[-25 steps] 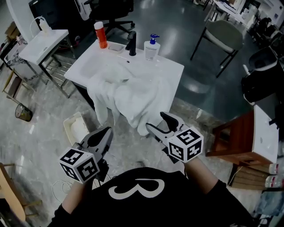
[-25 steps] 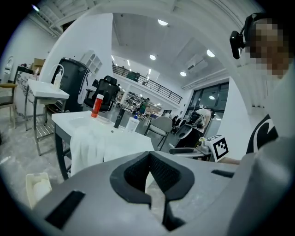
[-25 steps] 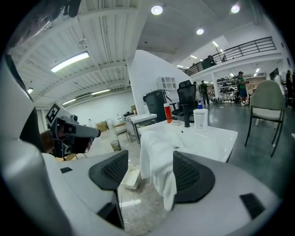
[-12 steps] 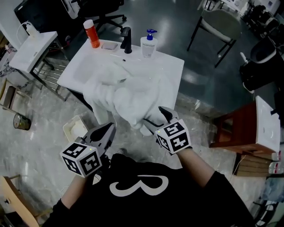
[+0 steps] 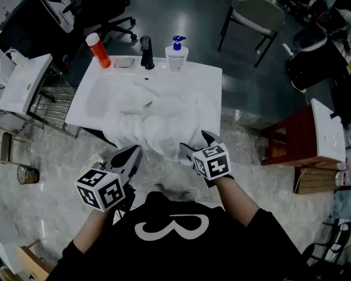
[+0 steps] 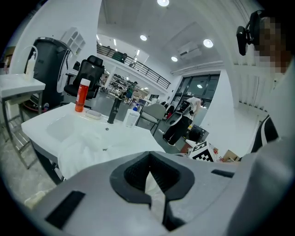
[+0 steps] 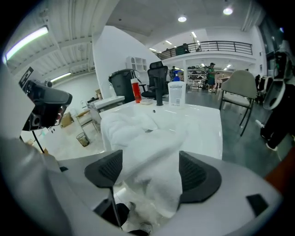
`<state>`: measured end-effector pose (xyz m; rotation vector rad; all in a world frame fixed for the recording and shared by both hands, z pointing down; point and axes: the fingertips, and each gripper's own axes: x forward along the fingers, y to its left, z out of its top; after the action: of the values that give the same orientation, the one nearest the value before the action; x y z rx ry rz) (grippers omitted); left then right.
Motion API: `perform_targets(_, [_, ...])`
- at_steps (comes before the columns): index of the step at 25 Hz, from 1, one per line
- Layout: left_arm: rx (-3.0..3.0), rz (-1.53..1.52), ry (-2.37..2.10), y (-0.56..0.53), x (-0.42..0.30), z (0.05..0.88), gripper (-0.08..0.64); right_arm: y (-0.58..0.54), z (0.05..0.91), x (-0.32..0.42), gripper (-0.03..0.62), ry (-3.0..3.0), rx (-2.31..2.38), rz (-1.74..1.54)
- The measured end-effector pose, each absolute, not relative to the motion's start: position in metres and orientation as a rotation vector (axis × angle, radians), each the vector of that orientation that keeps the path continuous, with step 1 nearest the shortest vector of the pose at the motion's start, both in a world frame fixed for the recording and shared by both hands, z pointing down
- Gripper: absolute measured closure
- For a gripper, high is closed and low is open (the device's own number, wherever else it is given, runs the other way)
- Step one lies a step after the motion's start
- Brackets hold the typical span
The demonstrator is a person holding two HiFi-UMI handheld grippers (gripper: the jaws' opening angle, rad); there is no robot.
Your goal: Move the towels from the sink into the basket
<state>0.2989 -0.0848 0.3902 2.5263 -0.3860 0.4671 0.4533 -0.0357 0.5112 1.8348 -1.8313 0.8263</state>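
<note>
Head view: rumpled white towels (image 5: 160, 116) between just-spreading right tongs (image 5: 194, 141); left tongs (image 5: 133, 154) pressed together.

You stand on pale marbled floor (image 5: 44, 148) that gives way to dark glossy floor (image 5: 203, 27) ahead. A black office chair (image 5: 104, 11) and a grey chair (image 5: 258, 13) stand beyond, and a brown stool (image 5: 288, 140) sits to your right. Round ceiling lights (image 6: 162, 2) shine near a railed balcony (image 7: 216, 44).

Bright ceiling lights (image 6: 208, 43), fisheye-warped edges, dark corners
</note>
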Motion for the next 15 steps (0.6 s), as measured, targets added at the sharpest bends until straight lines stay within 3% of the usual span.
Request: perform_targets(15, [2.528, 0.531, -0.220, -0.138, 0.258, 0.419, 0.555, -0.045, 0.541, 0.454, 0.241, -1.673, 2.024, 0.886])
